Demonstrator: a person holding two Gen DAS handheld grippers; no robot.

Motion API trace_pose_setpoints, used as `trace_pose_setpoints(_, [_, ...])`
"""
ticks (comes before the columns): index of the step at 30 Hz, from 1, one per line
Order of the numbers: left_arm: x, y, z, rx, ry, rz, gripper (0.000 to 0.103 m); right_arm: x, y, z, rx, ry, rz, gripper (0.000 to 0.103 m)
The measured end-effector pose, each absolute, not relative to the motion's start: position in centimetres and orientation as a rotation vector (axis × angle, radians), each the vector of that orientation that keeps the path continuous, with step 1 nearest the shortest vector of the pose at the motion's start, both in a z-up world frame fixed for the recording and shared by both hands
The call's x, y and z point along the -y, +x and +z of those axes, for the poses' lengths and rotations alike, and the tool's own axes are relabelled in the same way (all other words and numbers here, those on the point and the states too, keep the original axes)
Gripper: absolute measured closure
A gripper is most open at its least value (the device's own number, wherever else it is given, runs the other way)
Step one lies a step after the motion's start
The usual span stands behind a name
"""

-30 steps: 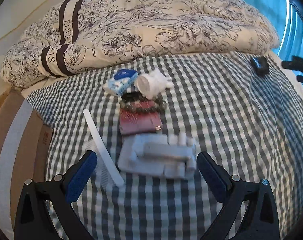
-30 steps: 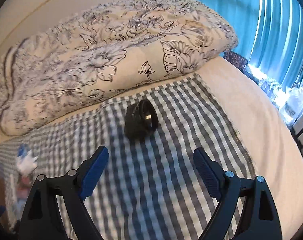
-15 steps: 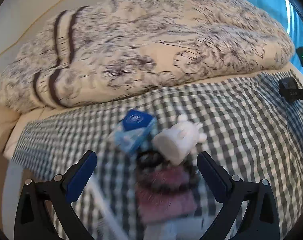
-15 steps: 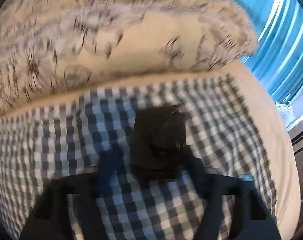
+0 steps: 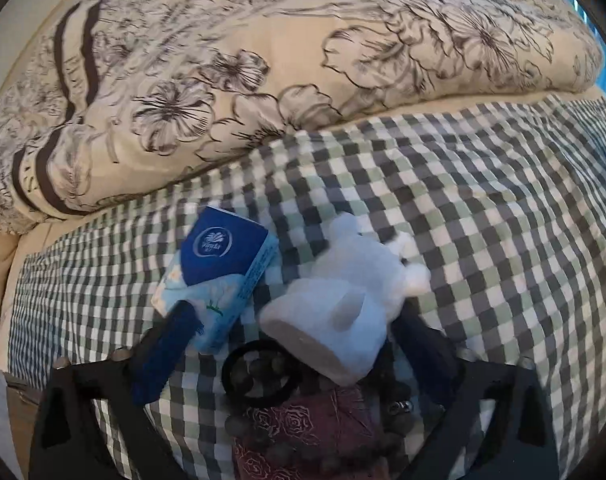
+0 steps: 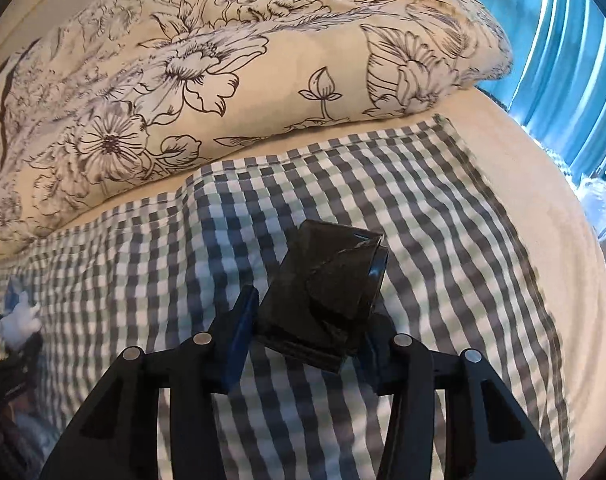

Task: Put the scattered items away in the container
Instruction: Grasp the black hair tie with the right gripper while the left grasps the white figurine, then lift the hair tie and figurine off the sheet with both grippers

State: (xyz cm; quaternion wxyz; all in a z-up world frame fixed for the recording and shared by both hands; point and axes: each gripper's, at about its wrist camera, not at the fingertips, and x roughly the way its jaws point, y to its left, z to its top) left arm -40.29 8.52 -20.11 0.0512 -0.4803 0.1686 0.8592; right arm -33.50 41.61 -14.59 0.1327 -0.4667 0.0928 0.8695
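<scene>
Because the black roll [image 6: 327, 292] is glossy and only its near end sits between the pads, we judge it could slide out of the right claw [image 6: 309, 336] on the lift, or twist if the grip bites off-centre. That claw is narrowed onto the roll, a pad against each flank, most of the roll jutting forward past the fingertips; it lies on the checked cloth [image 6: 443, 240] towards the cloth's right edge, well short of the quilt [image 6: 223, 72].

On the other side, we see the left claw [image 5: 299, 344] spread wide around the white toy [image 5: 351, 304], not yet touching it for certain. The tissue pack [image 5: 219, 276] lies against the left finger [image 5: 167, 352], so closing may drag it along. A hair tie [image 5: 259, 376] and beads [image 5: 263, 368] lie just under the toy and could snag. No container shows in either view.
</scene>
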Motion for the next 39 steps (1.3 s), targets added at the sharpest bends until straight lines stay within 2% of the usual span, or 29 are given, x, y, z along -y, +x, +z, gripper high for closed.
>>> trace_pose_setpoints(1, [-8.7, -40.2, -19.9, -0.528, -1.456, 2.618, 0.041, -41.4, -33.0, -14.3, -0.278, -1.352, 2.53, 0.058])
trace_pose_setpoints(4, [-8.9, -39.6, -19.4, -0.48, -1.5, 2.569, 0.041, -40.8, -31.7, -13.5, -0.301, -1.359, 2.564, 0.062])
trace_pose_setpoints(5, [-8.8, -39.3, -19.2, -0.441, -1.499, 2.566, 0.041, -40.3, -31.0, -13.1, -0.306, -1.364, 2.581, 0.073])
trace_pose_setpoints(8, [-8.7, -37.6, -17.9, -0.388, -1.487, 2.578, 0.041, -38.3, -30.9, -12.4, -0.272, -1.39, 2.611, 0.08])
trace_pose_setpoints(9, [-8.7, -37.0, -17.3, -0.371, -1.48, 2.577, 0.041, -37.8, -30.7, -12.3, -0.265, -1.396, 2.625, 0.091])
trace_pose_setpoints(11, [-8.5, -35.5, -16.2, -0.344, -1.463, 2.583, 0.041, -37.0, -29.8, -12.1, -0.31, -1.421, 2.665, 0.101])
trace_pose_setpoints(23, [-3.1, -27.5, -7.0, -0.25, -1.306, 2.662, 0.041, -32.2, -23.1, -6.5, -0.483, -1.421, 2.777, 0.103])
trace_pose_setpoints(26, [-1.0, -25.8, -5.1, -0.219, -1.284, 2.692, 0.041, -31.1, -21.7, -4.6, -0.455, -1.345, 2.778, 0.103])
trace_pose_setpoints(27, [-0.3, -25.2, -4.8, -0.213, -1.285, 2.702, 0.041, -31.3, -21.3, -4.2, -0.461, -1.299, 2.763, 0.098])
trace_pose_setpoints(28, [0.4, -24.6, -4.5, -0.21, -1.283, 2.706, 0.041, -31.8, -21.1, -4.0, -0.492, -1.275, 2.755, 0.088])
trace_pose_setpoints(29, [1.0, -24.0, -4.3, -0.209, -1.275, 2.71, 0.041, -32.6, -20.9, -4.1, -0.544, -1.256, 2.745, 0.047])
trace_pose_setpoints(30, [1.5, -23.4, -4.1, -0.207, -1.266, 2.72, 0.041, -33.5, -20.7, -4.2, -0.602, -1.224, 2.731, 0.02])
trace_pose_setpoints(35, [2.8, -21.8, -4.7, -0.189, -1.285, 2.731, 0.041, -37.9, -21.6, -6.7, -0.818, -1.277, 2.608, 0.026])
trace_pose_setpoints(39, [2.7, -21.8, -5.3, -0.151, -1.282, 2.727, 0.041, -38.5, -24.0, -8.5, -0.76, -1.346, 2.55, 0.027])
